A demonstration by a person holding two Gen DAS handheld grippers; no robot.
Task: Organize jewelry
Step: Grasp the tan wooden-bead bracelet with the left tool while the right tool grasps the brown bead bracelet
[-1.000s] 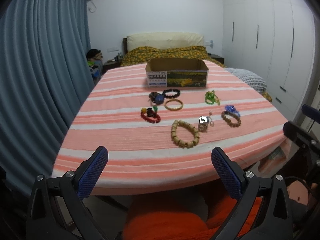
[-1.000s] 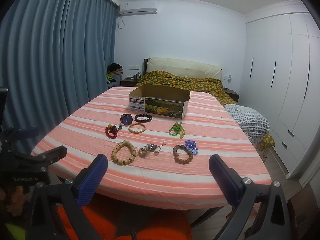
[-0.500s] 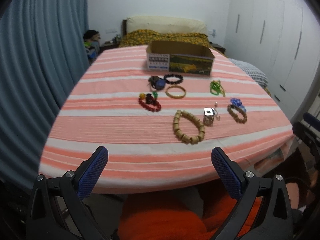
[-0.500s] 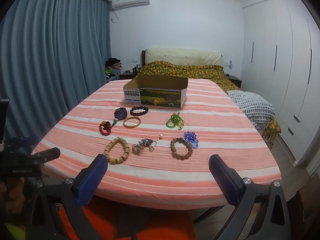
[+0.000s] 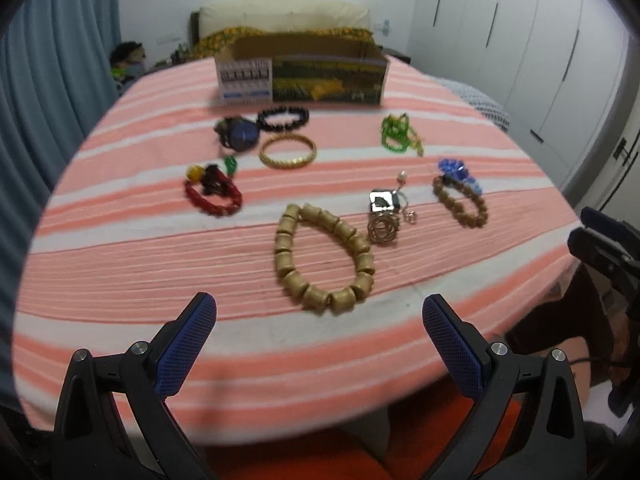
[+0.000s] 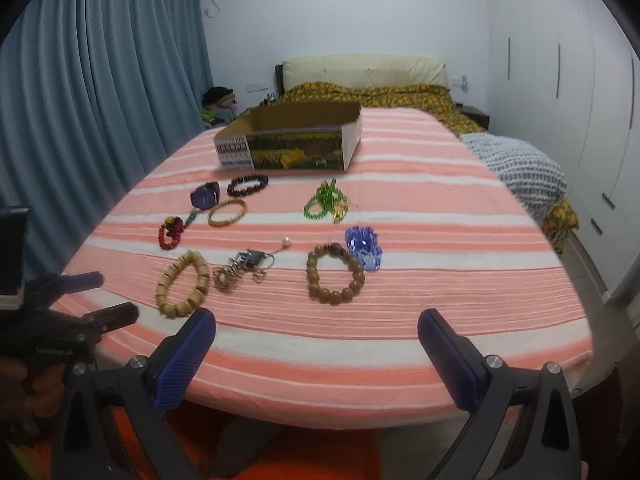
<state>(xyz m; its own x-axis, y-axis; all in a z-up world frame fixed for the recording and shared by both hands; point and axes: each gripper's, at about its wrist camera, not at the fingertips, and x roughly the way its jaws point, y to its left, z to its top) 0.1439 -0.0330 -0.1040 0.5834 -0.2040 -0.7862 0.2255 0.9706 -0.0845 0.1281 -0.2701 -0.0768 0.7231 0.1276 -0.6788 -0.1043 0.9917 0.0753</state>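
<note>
Left wrist view: chunky tan wooden barrel-bead bracelet (image 5: 323, 258) now fills far more of the frame than half a second ago and lies just ahead of the left gripper (image 5: 319, 334). Gripper has closed in on the near table edge. Judgement: approach to a first pick is under way; nothing has been lifted yet. All jewelry lies loose on the pink-and-white striped tablecloth (image 5: 120, 272); the open cardboard box with the printed green side (image 5: 302, 70) sits at the far end, well apart from the bracelet. Left gripper: fingers spread wide, holding nothing, touching nothing. Right gripper (image 6: 316, 346): also spread wide and empty, hanging over the near edge, with the round brown-bead bracelet (image 6: 334, 274) ahead of it.
</note>
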